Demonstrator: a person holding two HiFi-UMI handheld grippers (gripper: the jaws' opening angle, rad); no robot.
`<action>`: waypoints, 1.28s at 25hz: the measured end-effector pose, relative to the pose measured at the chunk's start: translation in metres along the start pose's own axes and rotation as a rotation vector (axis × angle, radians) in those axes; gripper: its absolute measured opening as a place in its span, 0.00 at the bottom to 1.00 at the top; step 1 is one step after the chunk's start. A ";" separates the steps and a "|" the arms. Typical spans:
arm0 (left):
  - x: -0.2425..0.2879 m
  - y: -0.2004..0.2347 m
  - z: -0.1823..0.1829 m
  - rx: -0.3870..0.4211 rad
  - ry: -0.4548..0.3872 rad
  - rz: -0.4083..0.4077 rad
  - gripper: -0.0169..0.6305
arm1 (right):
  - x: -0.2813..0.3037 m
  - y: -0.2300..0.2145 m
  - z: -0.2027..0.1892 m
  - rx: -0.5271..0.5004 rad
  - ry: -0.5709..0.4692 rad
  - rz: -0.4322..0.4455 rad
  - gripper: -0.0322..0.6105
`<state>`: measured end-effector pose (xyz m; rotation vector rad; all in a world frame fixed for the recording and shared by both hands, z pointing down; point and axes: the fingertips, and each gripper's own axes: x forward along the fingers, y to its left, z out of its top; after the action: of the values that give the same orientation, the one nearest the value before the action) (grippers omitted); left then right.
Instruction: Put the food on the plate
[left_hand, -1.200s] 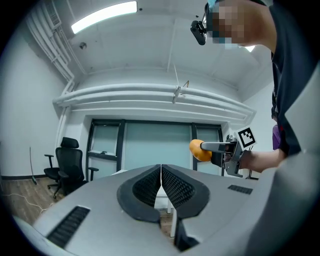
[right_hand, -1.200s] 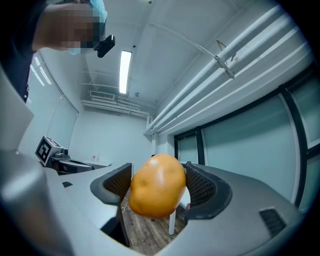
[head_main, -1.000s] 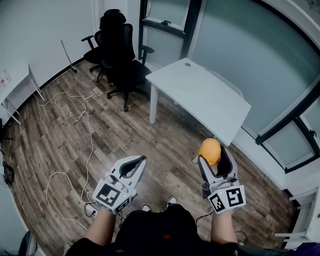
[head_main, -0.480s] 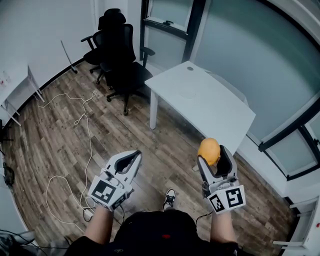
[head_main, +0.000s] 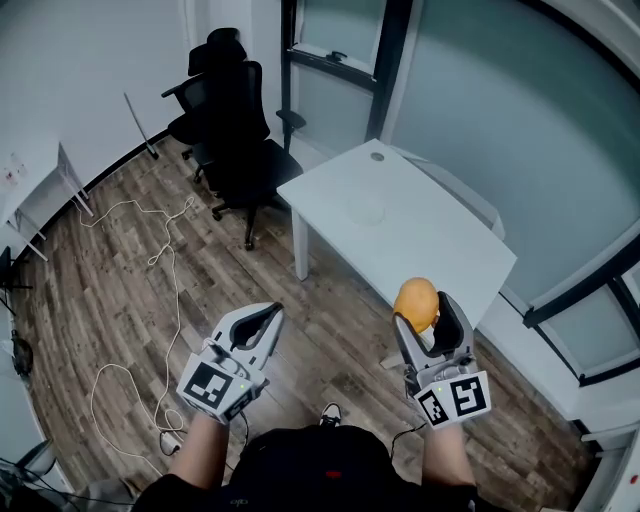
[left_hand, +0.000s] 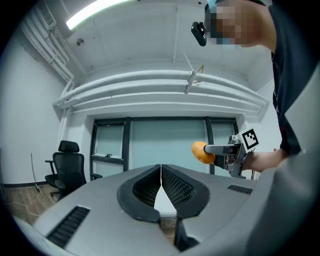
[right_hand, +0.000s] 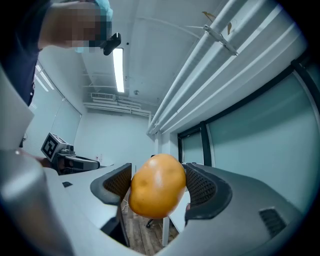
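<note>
A yellow-orange, potato-like piece of food (head_main: 416, 303) sits between the jaws of my right gripper (head_main: 426, 314), which is shut on it and held up at waist height. It fills the middle of the right gripper view (right_hand: 156, 185). My left gripper (head_main: 271, 319) is shut with nothing in it; its jaws meet in the left gripper view (left_hand: 161, 168), where the food (left_hand: 201, 153) also shows to the right. A white table (head_main: 430, 250) stands ahead, with a faint round outline (head_main: 368, 210) on its top that may be a plate.
Two black office chairs (head_main: 232, 110) stand left of the table. A white cable (head_main: 165, 260) trails over the wooden floor (head_main: 120, 290). Glass walls with dark frames (head_main: 385, 60) run behind the table. A white shelf (head_main: 40, 185) stands at the far left.
The person has stepped toward the white table, which now lies nearer. Both grippers keep their pose, and the right one still holds the food.
</note>
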<state>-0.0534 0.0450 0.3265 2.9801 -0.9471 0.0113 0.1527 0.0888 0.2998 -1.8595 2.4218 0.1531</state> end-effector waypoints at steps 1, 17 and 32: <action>0.014 0.000 -0.001 -0.001 0.003 0.006 0.06 | 0.005 -0.013 -0.003 0.004 0.001 0.006 0.60; 0.153 0.026 -0.032 -0.007 0.062 -0.015 0.06 | 0.086 -0.129 -0.057 0.058 0.018 0.013 0.60; 0.276 0.185 -0.030 -0.023 0.042 -0.167 0.06 | 0.252 -0.167 -0.075 -0.004 0.068 -0.111 0.60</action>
<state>0.0653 -0.2646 0.3620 3.0136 -0.6868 0.0605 0.2490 -0.2052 0.3373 -2.0268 2.3550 0.0884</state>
